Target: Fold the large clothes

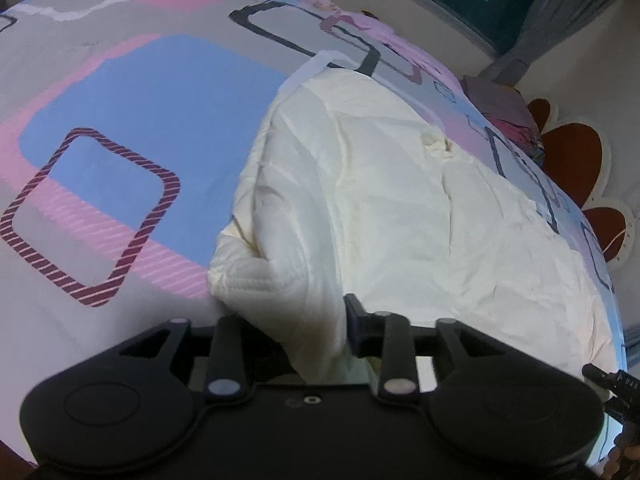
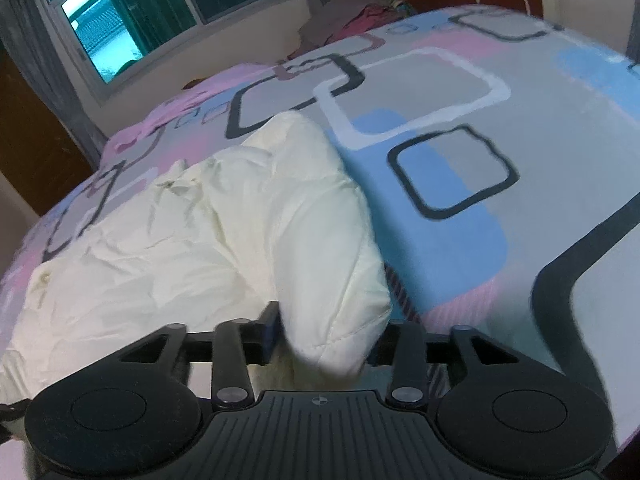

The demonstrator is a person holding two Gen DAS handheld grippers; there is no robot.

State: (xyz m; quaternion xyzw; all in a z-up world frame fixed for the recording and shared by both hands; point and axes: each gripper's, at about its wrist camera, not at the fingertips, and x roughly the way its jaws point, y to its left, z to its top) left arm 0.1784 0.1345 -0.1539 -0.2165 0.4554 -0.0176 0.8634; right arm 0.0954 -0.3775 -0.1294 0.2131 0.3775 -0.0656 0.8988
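Observation:
A cream-white padded garment (image 1: 400, 208) lies spread on the bed; it also shows in the right wrist view (image 2: 200, 232). My left gripper (image 1: 296, 332) is shut on one sleeve end (image 1: 256, 276), whose cuff bulges out to the left of the fingers. My right gripper (image 2: 320, 336) is shut on the other sleeve end (image 2: 344, 320), whose stitched cuff hangs over the fingers. The pads are mostly hidden by fabric.
The bedsheet (image 1: 140, 100) has pink, blue and grey squares. A pile of dark clothes (image 1: 504, 108) sits at the bed's far end by a red-and-cream headboard (image 1: 576, 152). A window (image 2: 132, 8) is in the wall behind.

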